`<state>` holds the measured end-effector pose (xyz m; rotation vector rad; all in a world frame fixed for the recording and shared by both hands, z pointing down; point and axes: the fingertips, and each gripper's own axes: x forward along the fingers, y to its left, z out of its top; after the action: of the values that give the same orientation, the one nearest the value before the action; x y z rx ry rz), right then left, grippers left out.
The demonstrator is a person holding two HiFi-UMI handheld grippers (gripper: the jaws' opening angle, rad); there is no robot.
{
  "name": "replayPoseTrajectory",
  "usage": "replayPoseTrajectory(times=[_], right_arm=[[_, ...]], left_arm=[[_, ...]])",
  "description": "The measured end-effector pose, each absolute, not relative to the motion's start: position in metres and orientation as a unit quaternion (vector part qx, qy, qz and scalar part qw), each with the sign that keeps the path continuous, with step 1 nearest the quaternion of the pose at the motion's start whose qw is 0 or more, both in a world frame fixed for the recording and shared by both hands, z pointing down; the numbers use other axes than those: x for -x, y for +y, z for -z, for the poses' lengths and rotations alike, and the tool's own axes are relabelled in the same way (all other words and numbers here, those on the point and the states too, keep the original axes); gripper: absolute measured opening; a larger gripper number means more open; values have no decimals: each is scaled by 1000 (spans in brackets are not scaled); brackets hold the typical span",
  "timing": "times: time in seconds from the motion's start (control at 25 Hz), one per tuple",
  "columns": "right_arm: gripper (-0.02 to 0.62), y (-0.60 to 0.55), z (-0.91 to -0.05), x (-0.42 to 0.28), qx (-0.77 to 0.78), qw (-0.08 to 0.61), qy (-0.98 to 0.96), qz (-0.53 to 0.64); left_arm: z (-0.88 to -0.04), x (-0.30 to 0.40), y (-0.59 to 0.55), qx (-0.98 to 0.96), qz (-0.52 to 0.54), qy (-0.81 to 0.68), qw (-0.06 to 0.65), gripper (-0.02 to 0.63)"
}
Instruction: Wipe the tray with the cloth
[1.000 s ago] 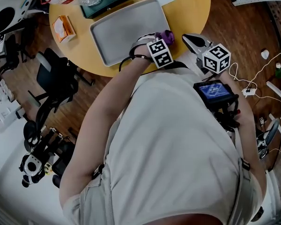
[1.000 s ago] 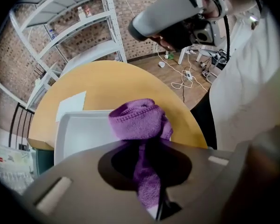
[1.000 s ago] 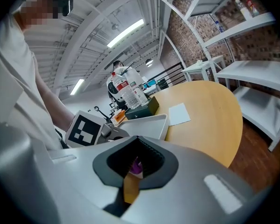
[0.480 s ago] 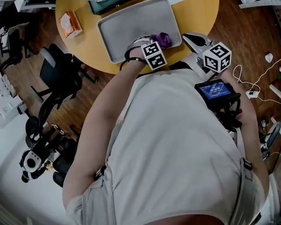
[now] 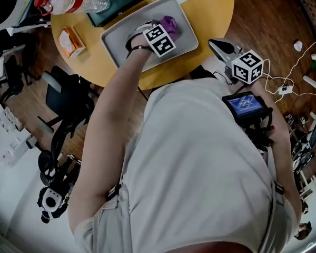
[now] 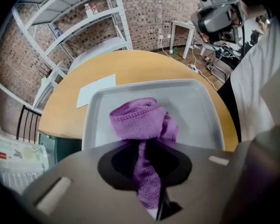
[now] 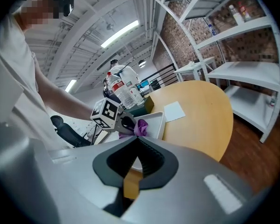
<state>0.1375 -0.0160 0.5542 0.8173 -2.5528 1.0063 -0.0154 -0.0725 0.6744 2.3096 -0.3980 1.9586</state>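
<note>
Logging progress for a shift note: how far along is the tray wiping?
Done: the left gripper is clamped on the purple cloth, which sits bunched on the grey tray. In hand: the wipe itself. Left: how much is wiped cannot be judged; the right gripper is shut, empty.

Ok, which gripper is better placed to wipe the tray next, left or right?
Left. The left gripper is shut on the purple cloth, which rests on the tray. The right gripper holds nothing and sits away from the tray.

The left arm (image 5: 108, 120) is stretched forward, and the left gripper (image 5: 165, 30) has its jaws pressed on a purple cloth (image 6: 142, 120). The right gripper (image 5: 218, 45) stays close to the body, jaws together and empty.
</note>
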Motion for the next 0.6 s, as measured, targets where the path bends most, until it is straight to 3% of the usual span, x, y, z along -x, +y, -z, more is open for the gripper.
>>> replayPoseTrajectory(times=[0.28, 0.6], right_arm=[[2, -5, -551, -165, -340, 130, -860, -357], [2, 1, -550, -160, -352, 124, -855, -360]], left_arm=[[-669, 37, -145, -739, -659, -136, 6, 58], [-668, 54, -151, -739, -659, -138, -6, 58]])
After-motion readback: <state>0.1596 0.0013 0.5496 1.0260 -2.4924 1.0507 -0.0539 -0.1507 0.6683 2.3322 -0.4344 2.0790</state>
